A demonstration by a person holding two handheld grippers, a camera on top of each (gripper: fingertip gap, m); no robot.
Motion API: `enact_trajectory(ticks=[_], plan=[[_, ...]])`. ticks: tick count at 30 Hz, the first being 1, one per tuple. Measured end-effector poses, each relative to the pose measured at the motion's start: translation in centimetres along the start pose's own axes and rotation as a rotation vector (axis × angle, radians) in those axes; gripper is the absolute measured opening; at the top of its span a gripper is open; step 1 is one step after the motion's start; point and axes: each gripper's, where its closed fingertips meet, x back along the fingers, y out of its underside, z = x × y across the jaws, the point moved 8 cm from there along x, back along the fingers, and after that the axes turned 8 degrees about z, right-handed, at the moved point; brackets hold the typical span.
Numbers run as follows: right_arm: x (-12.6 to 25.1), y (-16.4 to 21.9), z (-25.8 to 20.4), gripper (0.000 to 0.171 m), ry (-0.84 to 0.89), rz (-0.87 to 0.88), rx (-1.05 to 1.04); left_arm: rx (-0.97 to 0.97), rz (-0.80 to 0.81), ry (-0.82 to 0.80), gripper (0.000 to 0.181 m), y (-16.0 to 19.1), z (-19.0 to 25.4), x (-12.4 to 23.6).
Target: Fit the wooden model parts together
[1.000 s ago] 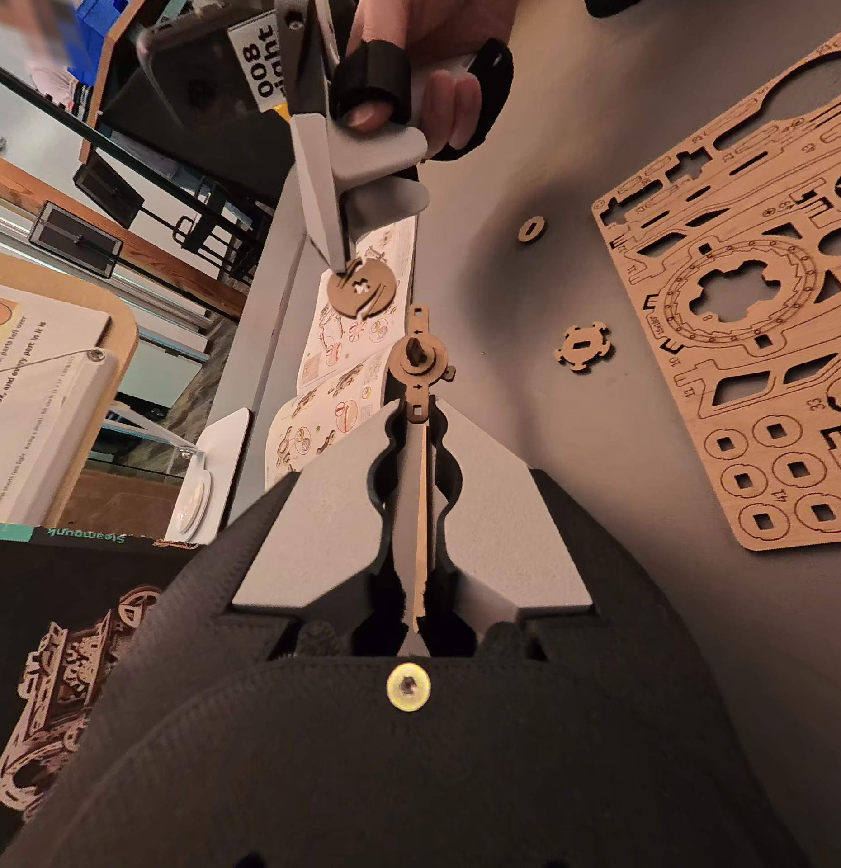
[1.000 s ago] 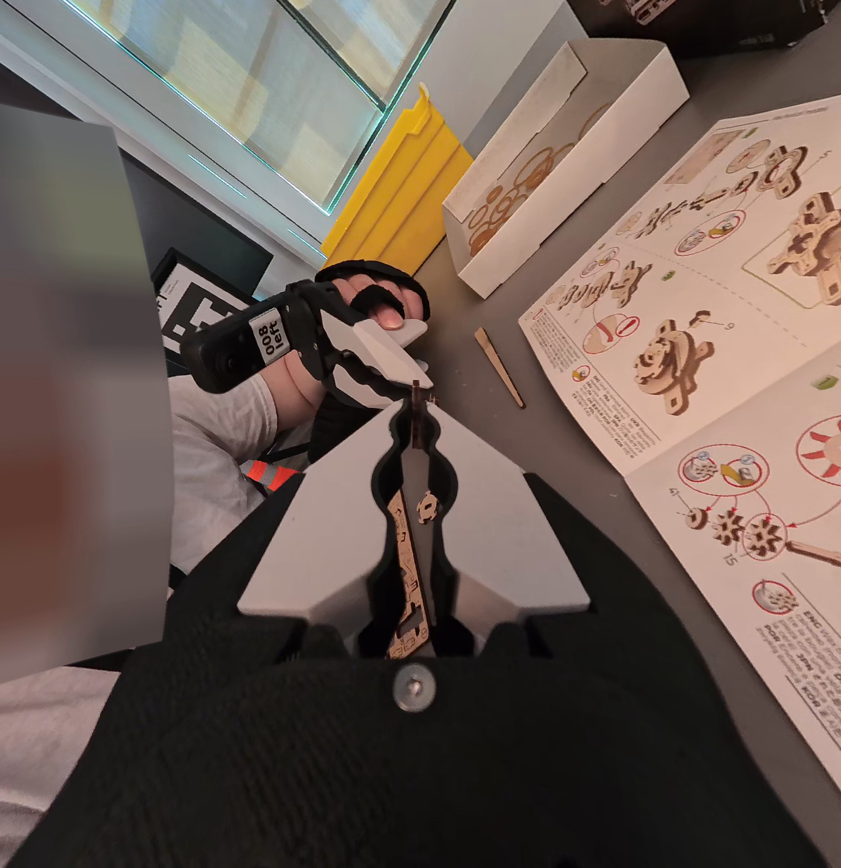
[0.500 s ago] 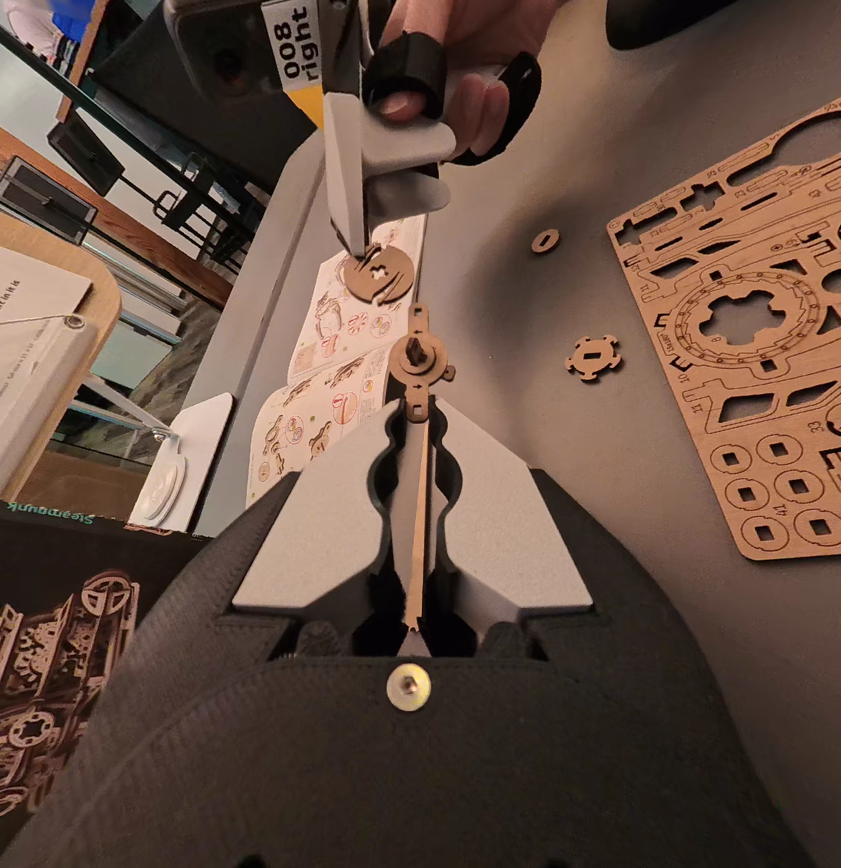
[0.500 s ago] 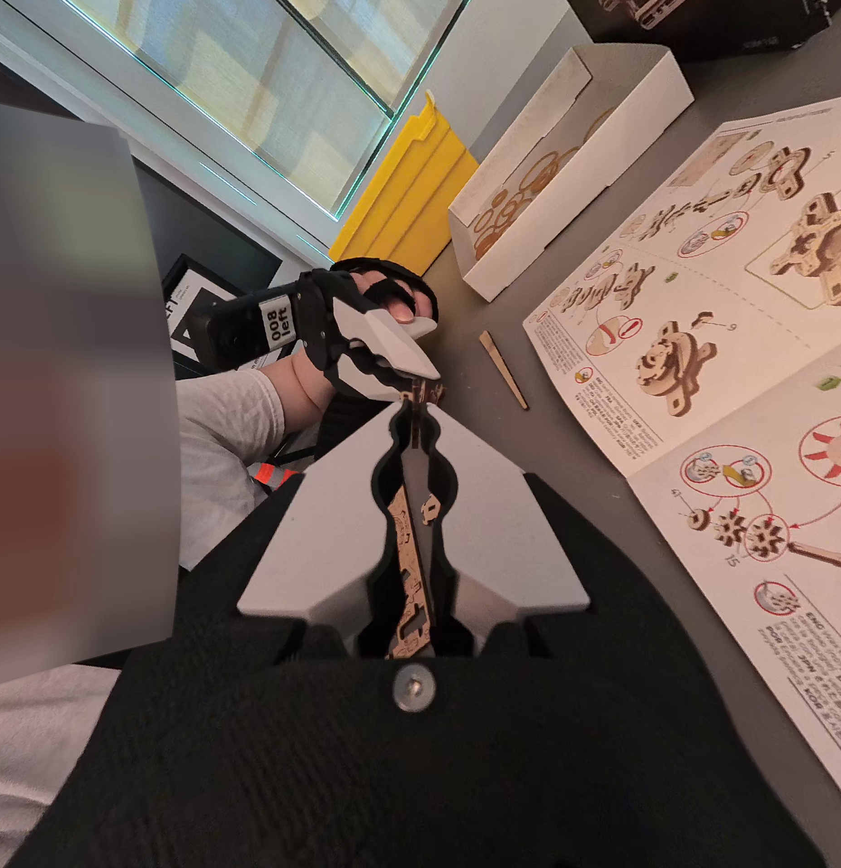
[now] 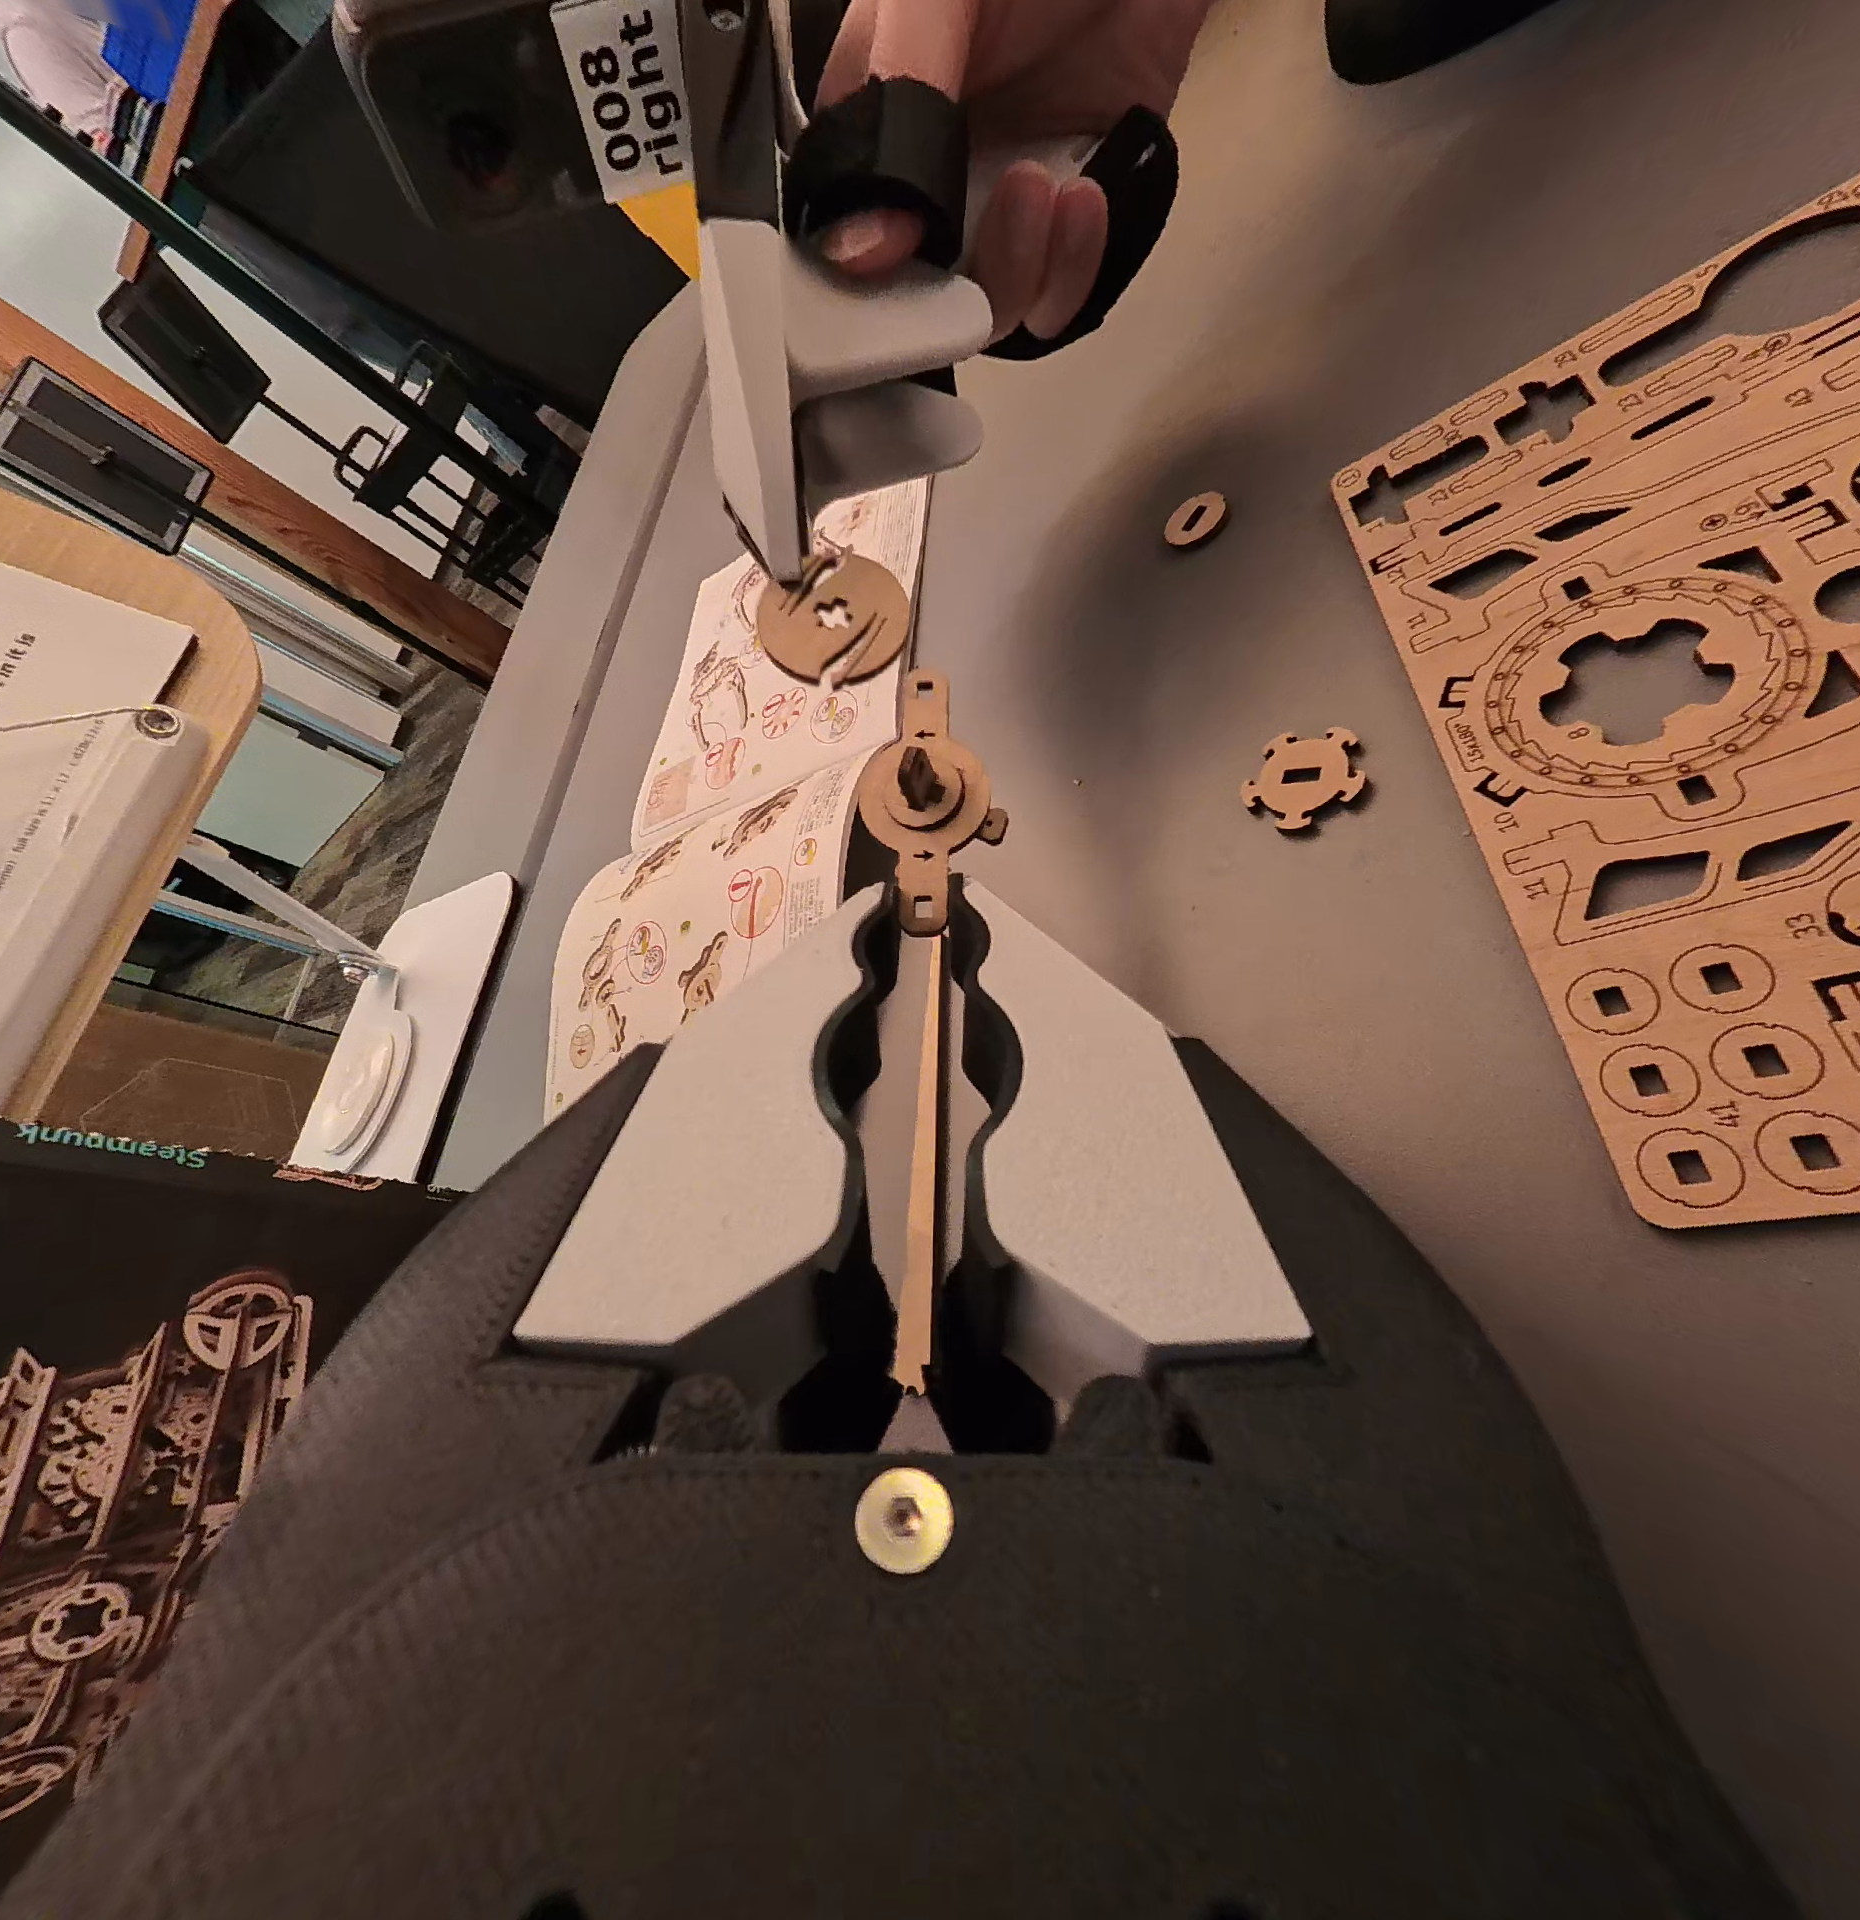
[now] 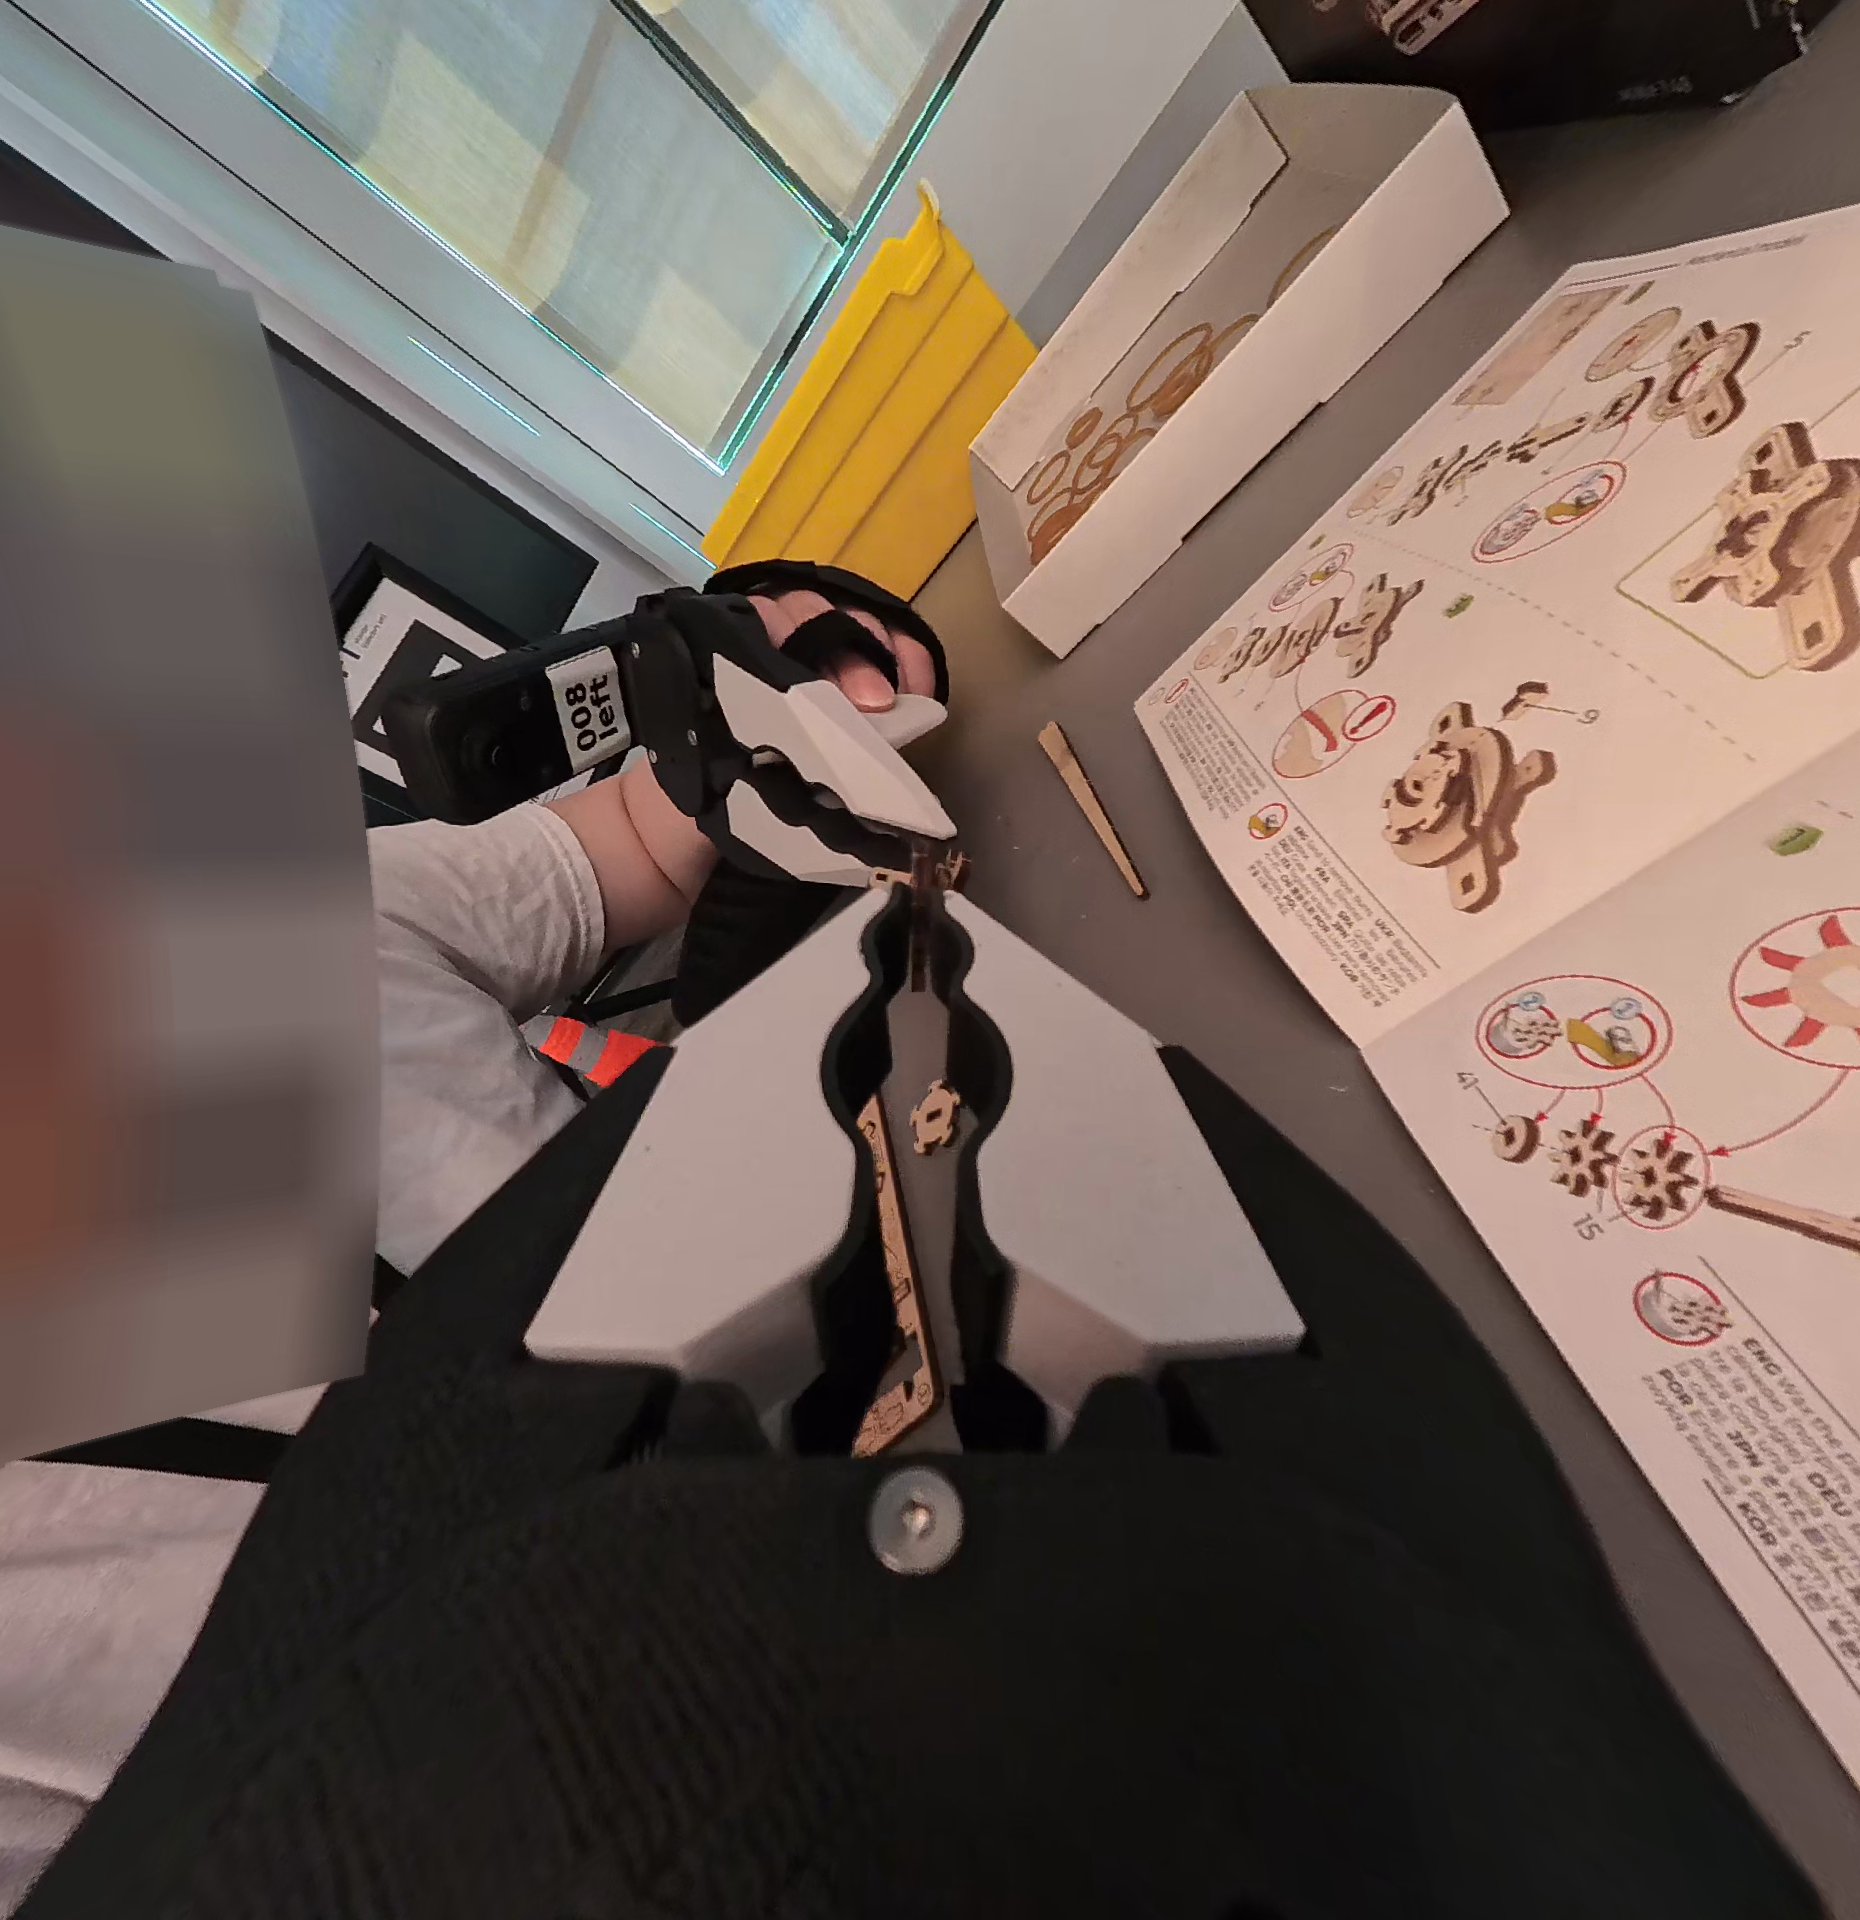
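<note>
Two hand-held tongs are seen above a grey desk (image 5: 1269,343), each clamped on a wooden model part.

In the left wrist view, the left tongs (image 5: 921,914) are closed together on a thin wooden assembly (image 5: 924,800) — a flat strip held edge-on between the fingers, with a small round hub and a peg standing beyond the tips. Just past it, the right tongs (image 5: 791,561) reach down from the far side, gripped by a hand (image 5: 999,135), and are pinched on the rim of a round wooden disc (image 5: 834,623) with a cross-shaped hole. The disc hangs close above the hub, a small gap between them. To the right on the desk lie a laser-cut wooden sheet (image 5: 1674,790), a small notched gear piece (image 5: 1302,779) and a small washer (image 5: 1196,517). At the near left a dark box (image 5: 126,1351) is seen.

The right wrist view shows its own tongs edge-on to the disc, so the disc appears only as a dark sliver at the tips; the left tongs (image 6: 910,857) meet them there. Only this view shows the open instruction booklet (image 6: 1528,831) at right in full — also a white tray (image 6: 1217,343) of wooden rings, a loose wooden stick (image 6: 1092,810), and a yellow bin (image 6: 874,416) beyond the desk.
</note>
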Motion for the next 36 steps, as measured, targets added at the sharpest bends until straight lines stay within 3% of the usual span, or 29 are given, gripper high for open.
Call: enact_trajectory(ticks=[1,36], plan=[[0.0,0.0,0.0,0.002,0.001,-0.003,0.002,0.001,0.001,0.001,0.007,0.0,0.0,0.0],[-0.2,1.4,2.0,0.002,0.218,-0.177,0.128,-0.013,0.026,0.004,0.007,-0.1,0.0,0.2]])
